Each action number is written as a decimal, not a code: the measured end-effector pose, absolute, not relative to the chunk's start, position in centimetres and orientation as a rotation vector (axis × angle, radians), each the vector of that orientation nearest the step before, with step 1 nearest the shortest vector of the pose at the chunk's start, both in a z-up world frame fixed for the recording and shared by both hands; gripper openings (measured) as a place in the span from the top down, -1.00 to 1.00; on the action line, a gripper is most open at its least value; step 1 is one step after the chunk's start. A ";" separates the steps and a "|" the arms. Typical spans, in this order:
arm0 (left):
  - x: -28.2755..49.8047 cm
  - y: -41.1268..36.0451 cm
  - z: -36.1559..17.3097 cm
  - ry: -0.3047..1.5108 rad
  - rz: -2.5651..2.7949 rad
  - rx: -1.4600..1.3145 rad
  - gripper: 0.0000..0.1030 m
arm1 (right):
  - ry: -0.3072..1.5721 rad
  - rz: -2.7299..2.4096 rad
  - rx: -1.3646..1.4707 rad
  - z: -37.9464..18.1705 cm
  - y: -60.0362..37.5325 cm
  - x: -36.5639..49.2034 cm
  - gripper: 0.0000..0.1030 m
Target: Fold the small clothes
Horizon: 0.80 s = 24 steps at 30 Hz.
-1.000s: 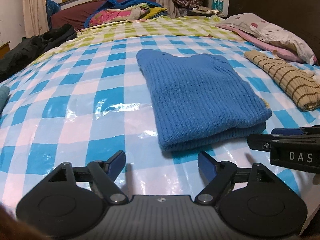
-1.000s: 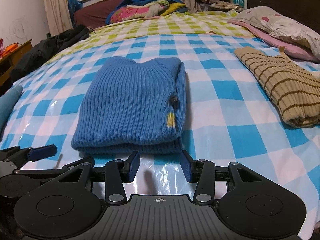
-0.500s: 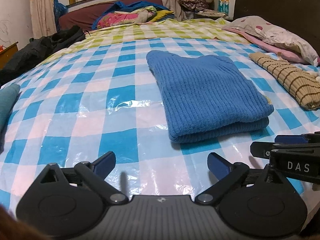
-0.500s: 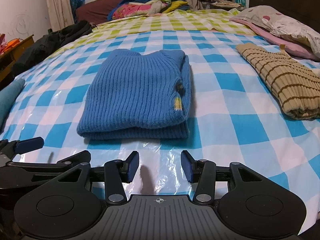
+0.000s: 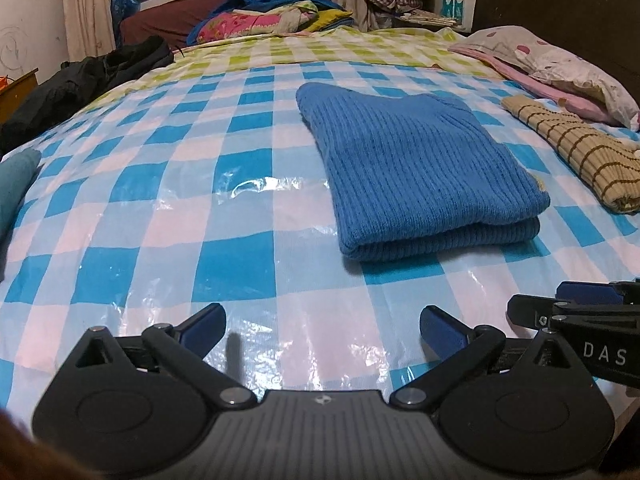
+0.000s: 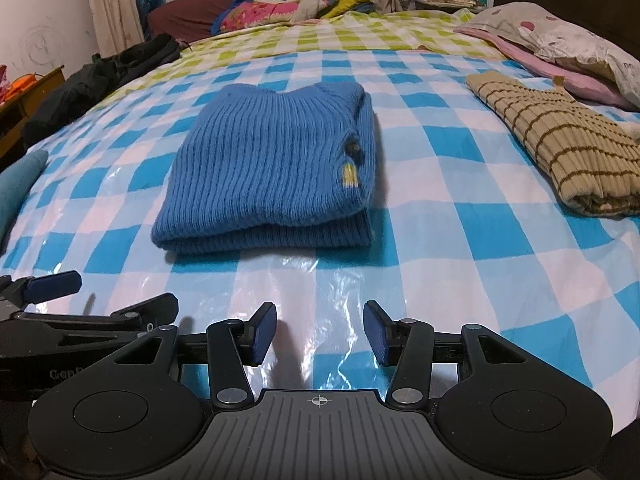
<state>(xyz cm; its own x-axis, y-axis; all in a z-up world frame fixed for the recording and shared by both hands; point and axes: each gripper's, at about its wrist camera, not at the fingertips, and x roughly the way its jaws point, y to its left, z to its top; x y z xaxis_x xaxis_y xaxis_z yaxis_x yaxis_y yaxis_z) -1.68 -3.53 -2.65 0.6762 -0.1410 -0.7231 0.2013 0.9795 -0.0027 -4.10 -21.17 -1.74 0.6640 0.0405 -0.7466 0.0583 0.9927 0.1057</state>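
bed: big one under a shiny blue-and-white checked cover
blue sweater: folded flat mid-bed, just past both grippers, touching neither
striped sweater: tan, looks folded, off to the right, partly cut off
left hand-held gripper: spread wide, holding nothing
right hand-held gripper: jaws opening, nothing between them

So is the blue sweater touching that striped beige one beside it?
Apart. The right wrist view shows a wide strip of bare checked sheet between the blue sweater and the striped beige one.
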 end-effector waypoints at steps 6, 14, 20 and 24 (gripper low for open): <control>-1.9 -3.5 -2.6 0.805 -0.182 0.076 -1.00 | 0.838 -0.029 0.104 -2.0 -21.0 -4.5 0.00; -2.1 -3.9 -2.5 0.812 -0.168 0.106 -1.00 | 0.838 -0.037 0.111 -2.2 -21.0 -4.7 -0.01; -2.2 -4.3 -2.5 0.818 -0.158 0.129 -1.00 | 0.840 -0.048 0.116 -2.3 -21.1 -4.9 -0.01; -2.2 -4.3 -2.4 0.821 -0.158 0.120 -1.00 | 0.841 -0.053 0.121 -2.3 -21.2 -4.9 -0.01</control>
<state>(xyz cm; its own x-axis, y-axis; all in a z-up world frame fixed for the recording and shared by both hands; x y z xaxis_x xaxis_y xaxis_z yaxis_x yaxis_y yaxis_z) -2.18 -4.26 -2.43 0.6710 -0.0934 -0.7355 0.1863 0.9814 0.0453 -4.87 -21.19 -2.30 0.6660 0.0012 -0.7459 0.0945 0.9918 0.0859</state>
